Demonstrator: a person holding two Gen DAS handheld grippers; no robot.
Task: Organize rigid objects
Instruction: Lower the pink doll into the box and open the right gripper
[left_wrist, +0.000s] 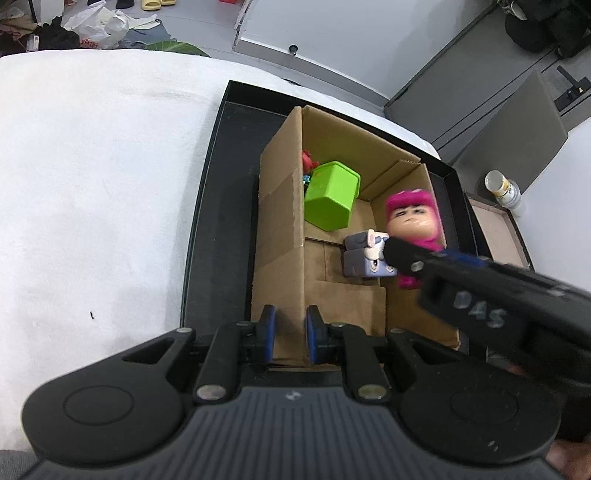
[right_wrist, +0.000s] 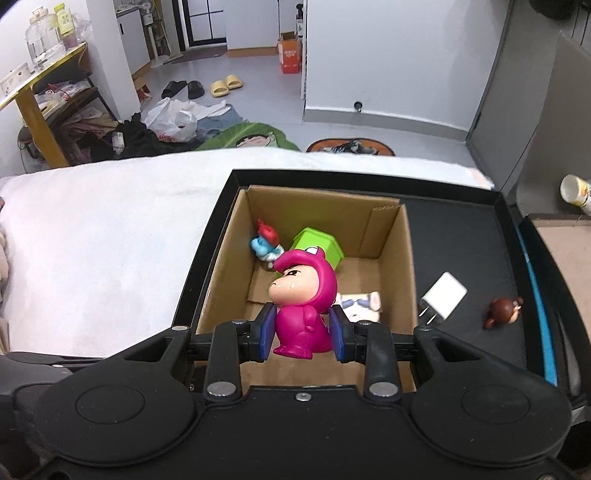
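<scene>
An open cardboard box (left_wrist: 280, 206) stands in a black tray (left_wrist: 214, 206). My left gripper (left_wrist: 290, 334) is shut on the box's near left wall, one pad on each side of it. My right gripper (right_wrist: 302, 328) is shut on a pink hooded figure (right_wrist: 303, 295), held upright over the inside of the box (right_wrist: 229, 251). From the left wrist the right gripper (left_wrist: 397, 254) reaches in from the right, with the pink figure (left_wrist: 413, 218) by the right wall. In the box lie a green block (left_wrist: 330, 195), a grey-white figure (left_wrist: 364, 258) and a small red-and-blue figure (right_wrist: 266, 243).
On the tray floor (right_wrist: 461, 229) right of the box lie a white charger plug (right_wrist: 443, 295) and a small brown figure (right_wrist: 502, 312). A white cloth (left_wrist: 92, 184) covers the surface to the left. A pale bottle (left_wrist: 504, 190) stands beyond the tray's right edge.
</scene>
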